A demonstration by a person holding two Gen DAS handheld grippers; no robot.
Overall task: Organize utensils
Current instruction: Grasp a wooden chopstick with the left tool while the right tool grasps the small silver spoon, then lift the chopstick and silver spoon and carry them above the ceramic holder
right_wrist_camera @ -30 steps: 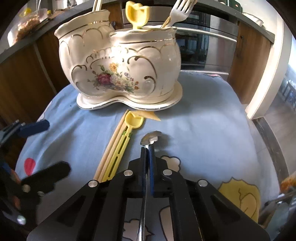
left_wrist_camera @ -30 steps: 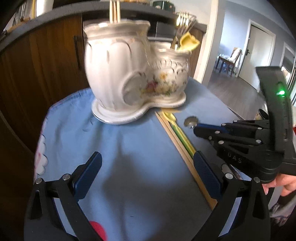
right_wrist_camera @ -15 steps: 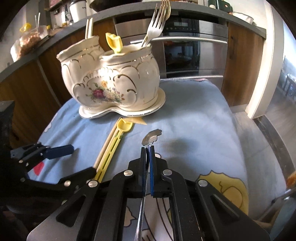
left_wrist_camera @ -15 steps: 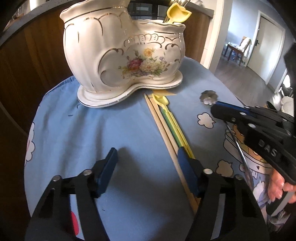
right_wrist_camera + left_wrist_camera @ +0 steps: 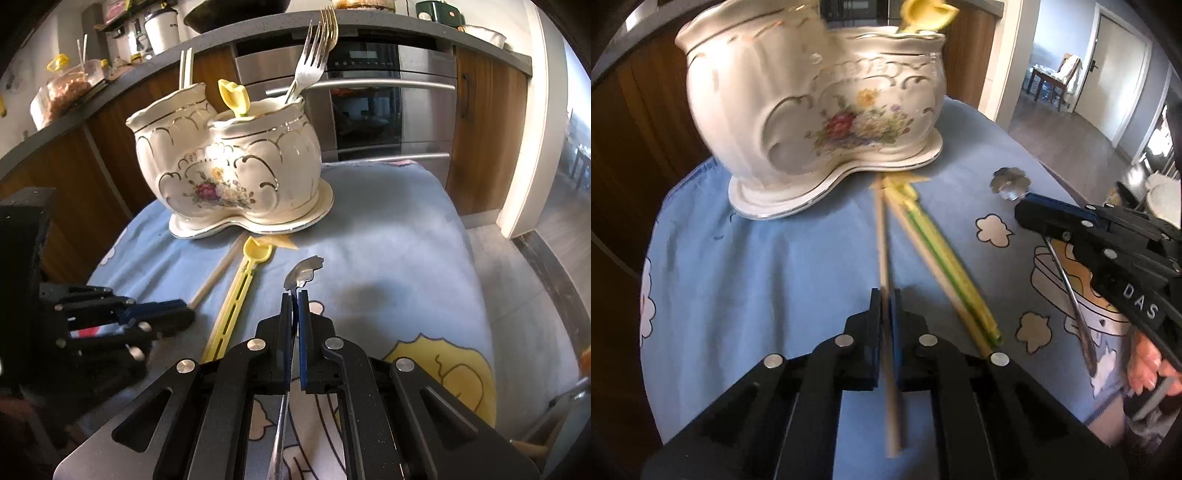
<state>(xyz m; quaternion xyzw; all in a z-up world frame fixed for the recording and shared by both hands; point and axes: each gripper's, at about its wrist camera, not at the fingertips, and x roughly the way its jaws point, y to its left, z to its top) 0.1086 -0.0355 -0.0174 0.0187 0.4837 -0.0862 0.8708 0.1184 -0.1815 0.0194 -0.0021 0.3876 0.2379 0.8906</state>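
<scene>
A white floral ceramic utensil holder (image 5: 820, 110) (image 5: 229, 173) with two compartments stands on the blue cloth. It holds a fork (image 5: 314, 62), a yellow spoon (image 5: 232, 96) and chopsticks (image 5: 185, 68). My left gripper (image 5: 885, 295) is shut on a wooden chopstick (image 5: 882, 236), which points at the holder's base. A second chopstick and a yellow utensil (image 5: 942, 262) (image 5: 240, 288) lie on the cloth beside it. My right gripper (image 5: 294, 295) is shut on a metal spoon (image 5: 304, 269) with a scalloped bowl, held above the cloth, also in the left wrist view (image 5: 1010, 182).
The blue cartoon-print cloth (image 5: 388, 240) covers a small table that drops off on all sides. Wooden cabinets and an oven (image 5: 369, 107) stand behind the table. A doorway to another room (image 5: 1071, 85) opens to the right.
My left gripper has closed on one chopstick and lifted it away from the other chopstick and the yellow utensil. My right gripper has pulled back from the holder with the metal spoon.
</scene>
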